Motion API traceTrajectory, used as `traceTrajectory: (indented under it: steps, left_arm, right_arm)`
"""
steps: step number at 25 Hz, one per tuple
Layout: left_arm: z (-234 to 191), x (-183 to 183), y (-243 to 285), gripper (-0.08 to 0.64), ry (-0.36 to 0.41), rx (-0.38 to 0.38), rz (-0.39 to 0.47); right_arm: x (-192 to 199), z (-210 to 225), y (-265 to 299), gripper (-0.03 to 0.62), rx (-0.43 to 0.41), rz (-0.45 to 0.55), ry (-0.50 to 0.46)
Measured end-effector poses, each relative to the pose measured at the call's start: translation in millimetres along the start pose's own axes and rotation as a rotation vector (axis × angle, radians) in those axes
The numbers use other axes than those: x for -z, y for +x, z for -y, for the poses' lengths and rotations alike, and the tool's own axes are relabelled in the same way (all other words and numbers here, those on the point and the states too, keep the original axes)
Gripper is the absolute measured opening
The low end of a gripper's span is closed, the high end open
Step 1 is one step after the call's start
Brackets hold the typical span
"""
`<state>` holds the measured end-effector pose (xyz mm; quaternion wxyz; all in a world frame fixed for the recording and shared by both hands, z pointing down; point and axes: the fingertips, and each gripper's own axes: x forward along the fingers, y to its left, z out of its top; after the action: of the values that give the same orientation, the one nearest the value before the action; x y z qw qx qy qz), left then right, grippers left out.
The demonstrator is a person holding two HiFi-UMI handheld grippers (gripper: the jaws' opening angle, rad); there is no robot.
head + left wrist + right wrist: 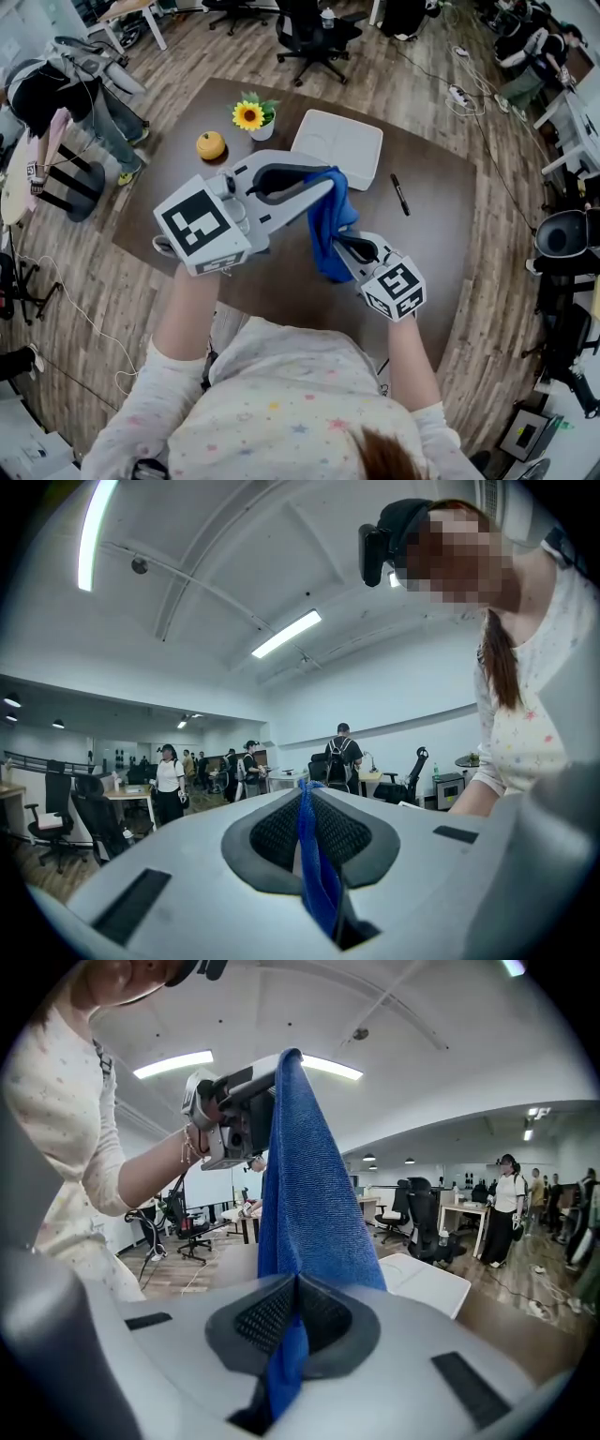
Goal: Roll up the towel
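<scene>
Towel (330,225), blue, hanging in the air above the brown bench (441,225), clear of its surface, stretched between two grips. Left tongs (322,185) clamped tight on the upper edge, held level and high, probably to let the cloth drop straight. Right tongs (341,242) pinched shut on a lower part, angled slightly down, seemingly to keep the fabric taut and flat before laying it out. Rolling not yet begun, by the look of it; no coil visible. White tray (339,145) beyond, on the bench.
</scene>
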<state>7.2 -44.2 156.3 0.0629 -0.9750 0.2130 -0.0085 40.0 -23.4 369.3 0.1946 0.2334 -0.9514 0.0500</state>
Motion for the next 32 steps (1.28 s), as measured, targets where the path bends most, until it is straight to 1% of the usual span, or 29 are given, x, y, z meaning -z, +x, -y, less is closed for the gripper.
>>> traceTrajectory:
  steps: [2,4,7,10,13,16,20,22,25,28,30,32]
  left_arm:
    - [-4,2,-3,0.031,0.001,-0.016,-0.006]
    - [-12,6,-8,0.031,0.001,-0.044,-0.018]
    - [-31,13,-15,0.031,0.026,-0.101,-0.047]
    - [-53,21,-18,0.031,0.039,-0.146,-0.072]
    - [-72,21,-19,0.031,0.007,-0.201,-0.049]
    - [-91,14,-18,0.031,0.003,-0.271,-0.033]
    - [-133,-15,-10,0.031,-0.006,-0.354,0.060]
    - [-148,-30,-6,0.031,0.000,-0.374,0.097]
    - [-156,-55,-4,0.031,0.033,-0.378,0.131]
    - [-150,-76,-9,0.031,0.075,-0.368,0.159]
    - [-140,-79,-15,0.031,0.084,-0.352,0.160]
    - [-124,-72,-21,0.031,0.080,-0.323,0.144]
  right_arm:
    - [-2,9,-11,0.006,0.030,-0.003,-0.011]
    - [-12,23,-29,0.006,0.086,0.009,-0.028]
    - [-43,50,-60,0.006,0.183,0.051,-0.071]
    - [-84,74,-86,0.006,0.264,0.085,-0.149]
    - [-124,93,-109,0.006,0.327,0.110,-0.226]
    - [-156,109,-129,0.006,0.387,0.114,-0.288]
    - [-200,149,-146,0.006,0.491,0.098,-0.360]
    - [-220,166,-152,0.006,0.528,0.098,-0.386]
    - [-244,176,-162,0.006,0.562,0.109,-0.425]
    - [-261,170,-172,0.006,0.574,0.137,-0.470]
    - [-260,160,-176,0.006,0.555,0.145,-0.487]
    - [-250,146,-177,0.006,0.516,0.141,-0.486]
